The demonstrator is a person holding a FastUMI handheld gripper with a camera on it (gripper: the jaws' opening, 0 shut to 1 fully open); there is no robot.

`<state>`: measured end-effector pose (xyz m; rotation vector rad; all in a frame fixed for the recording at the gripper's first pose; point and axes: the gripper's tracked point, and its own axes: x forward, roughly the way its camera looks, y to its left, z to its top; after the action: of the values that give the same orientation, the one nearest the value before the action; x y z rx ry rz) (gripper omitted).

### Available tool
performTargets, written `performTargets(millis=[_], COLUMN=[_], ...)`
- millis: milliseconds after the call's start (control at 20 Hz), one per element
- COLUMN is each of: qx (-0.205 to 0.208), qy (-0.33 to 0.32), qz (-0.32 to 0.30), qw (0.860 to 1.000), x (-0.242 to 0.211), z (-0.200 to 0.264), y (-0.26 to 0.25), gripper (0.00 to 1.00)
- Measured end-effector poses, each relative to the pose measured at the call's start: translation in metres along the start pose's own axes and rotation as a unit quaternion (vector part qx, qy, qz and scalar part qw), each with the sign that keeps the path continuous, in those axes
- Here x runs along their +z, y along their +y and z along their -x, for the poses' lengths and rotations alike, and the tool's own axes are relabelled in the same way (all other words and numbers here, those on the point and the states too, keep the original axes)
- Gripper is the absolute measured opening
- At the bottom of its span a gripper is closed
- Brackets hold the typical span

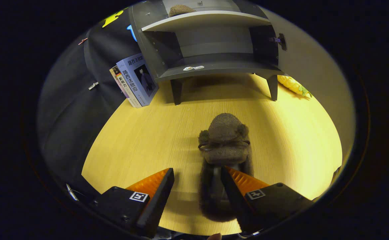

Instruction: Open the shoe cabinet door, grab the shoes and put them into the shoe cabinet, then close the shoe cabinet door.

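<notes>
Fingers of my gripper (197,186) stand wide apart and hold nothing; I keep them spread so they can straddle the fuzzy brown shoe (224,146) that lies on the tabletop (141,140). The shoe's heel end sits low between the fingers, close against the right-hand one, whose tip overlaps the opening; whether that finger touches the fleece I cannot tell. The left finger is clear of it, with bare wood in the gap. The toe points away from me, straight toward the shoe cabinet (211,68), which I judge makes a lengthwise carry easy. The cabinet stands beyond on short legs, its door (314,66) swung open to the right, lower shelf free. A second shoe (180,10) already rests on the upper shelf. Books (136,81) lean at the cabinet's left side.
</notes>
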<state>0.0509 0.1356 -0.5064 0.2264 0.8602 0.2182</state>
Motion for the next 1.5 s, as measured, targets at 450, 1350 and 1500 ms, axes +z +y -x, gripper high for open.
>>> performTargets(millis=[450,1350,1500], qx=[-0.119,-0.086,-0.080], qy=[-0.098,-0.195,-0.209], qz=[0.010,0.023,0.027], qw=[0.988,0.977,0.974], x=[0.037,0.207,0.251], z=[-0.053,0.100,0.138], y=[-0.032,-0.011,-0.004], gripper=[0.51,0.12,0.12])
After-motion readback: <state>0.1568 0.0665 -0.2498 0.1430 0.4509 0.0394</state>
